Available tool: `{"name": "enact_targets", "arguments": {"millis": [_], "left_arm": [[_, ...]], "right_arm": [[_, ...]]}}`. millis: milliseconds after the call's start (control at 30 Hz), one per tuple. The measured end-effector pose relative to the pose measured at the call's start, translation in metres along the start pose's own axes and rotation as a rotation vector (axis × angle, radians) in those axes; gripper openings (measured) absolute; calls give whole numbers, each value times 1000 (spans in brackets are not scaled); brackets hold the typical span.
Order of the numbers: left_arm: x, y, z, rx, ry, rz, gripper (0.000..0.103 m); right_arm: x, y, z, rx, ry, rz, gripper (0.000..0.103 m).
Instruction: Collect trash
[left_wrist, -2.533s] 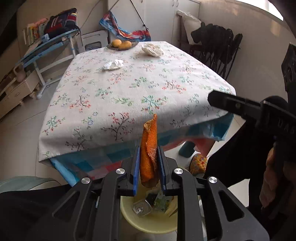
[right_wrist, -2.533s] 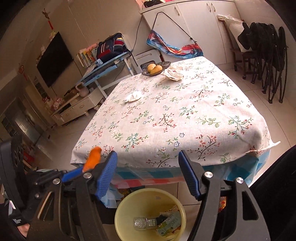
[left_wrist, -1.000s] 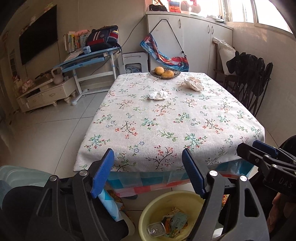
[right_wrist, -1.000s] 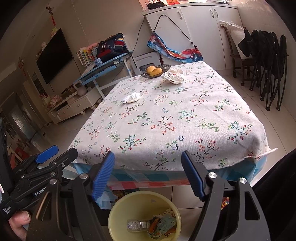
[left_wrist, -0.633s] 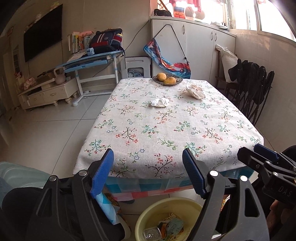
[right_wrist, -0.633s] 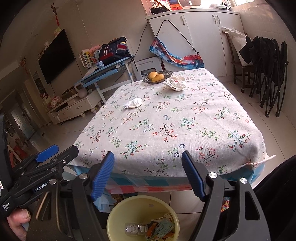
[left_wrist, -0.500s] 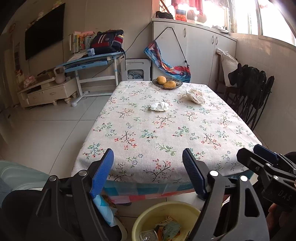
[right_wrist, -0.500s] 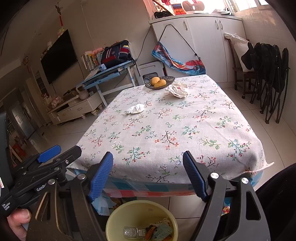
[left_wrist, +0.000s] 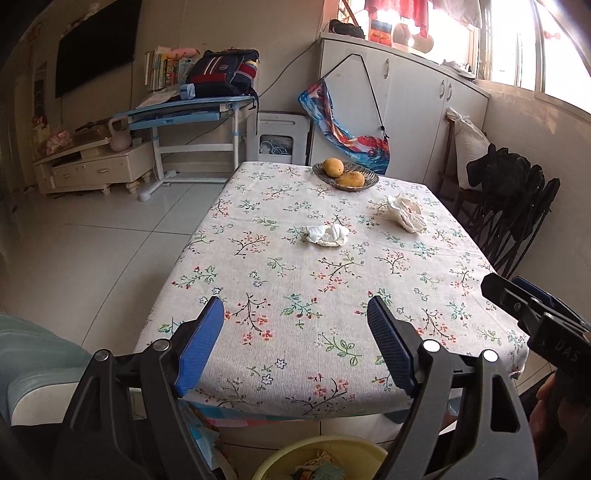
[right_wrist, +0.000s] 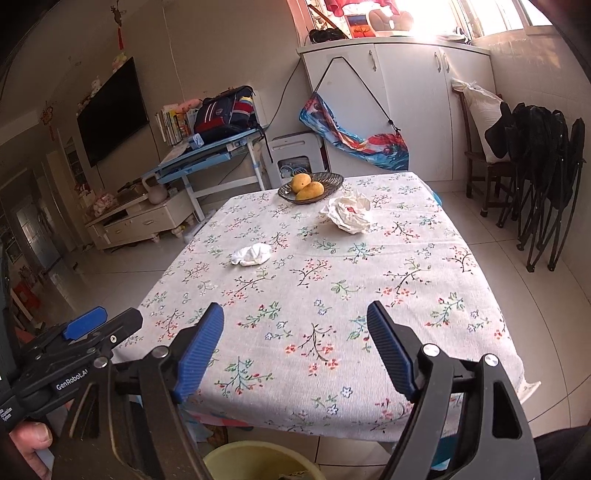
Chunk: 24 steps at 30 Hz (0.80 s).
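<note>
Below the near edge of the table (left_wrist: 236, 258), a yellow bin (left_wrist: 321, 458) stood on the floor, only its rim and a few scraps of wrappers showing in the left wrist view; in the right wrist view its rim (right_wrist: 258, 459) alone appeared. At the far end of the floral cloth a dark shallow bowl (left_wrist: 345, 176) held two yellow-orange fruits (left_wrist: 333, 167). Two pieces of trash lay on the cloth: a small crumpled white tissue (left_wrist: 328, 235) near the middle, and a larger crumpled white paper (left_wrist: 406, 213) to its right, nearer the bowl.

The left gripper (left_wrist: 295, 347) had its blue pads spread wide with nothing between them. The right gripper (right_wrist: 295, 349) was likewise spread and empty, its jaws having just been opening a little further.

Compared with a second before, both cameras sat higher and closer over the table's edge, so less of the bin and its contents could be seen. The orange wrapper pinched by the left gripper earlier was gone from its jaws.
</note>
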<state>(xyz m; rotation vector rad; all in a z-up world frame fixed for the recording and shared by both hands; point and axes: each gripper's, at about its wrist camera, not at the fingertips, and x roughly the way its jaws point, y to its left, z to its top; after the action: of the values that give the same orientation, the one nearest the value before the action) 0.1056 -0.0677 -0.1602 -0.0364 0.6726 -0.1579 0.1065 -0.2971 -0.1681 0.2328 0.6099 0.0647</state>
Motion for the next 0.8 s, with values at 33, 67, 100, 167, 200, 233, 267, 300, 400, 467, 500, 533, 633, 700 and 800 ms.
{"name": "enact_targets", "arguments": {"millis": [33, 67, 100, 167, 200, 233, 267, 300, 400, 467, 500, 533, 633, 700, 800], "left_arm": [[6, -1, 3, -4, 6, -4, 77], [12, -1, 6, -7, 14, -9, 77], [19, -2, 9, -8, 20, -12, 77], [33, -6, 15, -2, 31, -17, 77], [40, -8, 18, 3, 37, -20, 77], [48, -10, 22, 8, 42, -21, 77], [56, -11, 26, 9, 46, -21, 77], [63, -13, 29, 9, 53, -22, 77], [90, -16, 39, 9, 77, -21, 77], [108, -19, 46, 1, 98, -28, 78], [118, -20, 50, -1, 108, -33, 78], [127, -22, 53, -1, 115, -35, 79], [153, -30, 62, 12, 134, -32, 80], [169, -37, 68, 27, 148, -19, 80], [191, -44, 74, 30, 179, -8, 80]], "right_arm": [[7, -2, 5, -1, 4, -7, 77], [14, -4, 10, 0, 9, -13, 77], [22, -7, 15, 2, 15, -17, 77], [39, -11, 26, 2, 28, -29, 77], [47, -13, 32, 2, 35, -36, 77], [57, -16, 38, 3, 45, -41, 77], [66, -18, 44, 5, 55, -45, 78], [74, -21, 49, 4, 62, -51, 78], [98, -28, 62, 0, 80, -66, 79], [111, -33, 70, 3, 90, -74, 79], [118, -35, 74, 5, 94, -75, 79], [124, -37, 77, 5, 100, -75, 79], [142, -45, 86, 4, 119, -87, 80], [153, -51, 90, 12, 131, -89, 80], [169, -59, 95, 17, 159, -91, 80]]}}
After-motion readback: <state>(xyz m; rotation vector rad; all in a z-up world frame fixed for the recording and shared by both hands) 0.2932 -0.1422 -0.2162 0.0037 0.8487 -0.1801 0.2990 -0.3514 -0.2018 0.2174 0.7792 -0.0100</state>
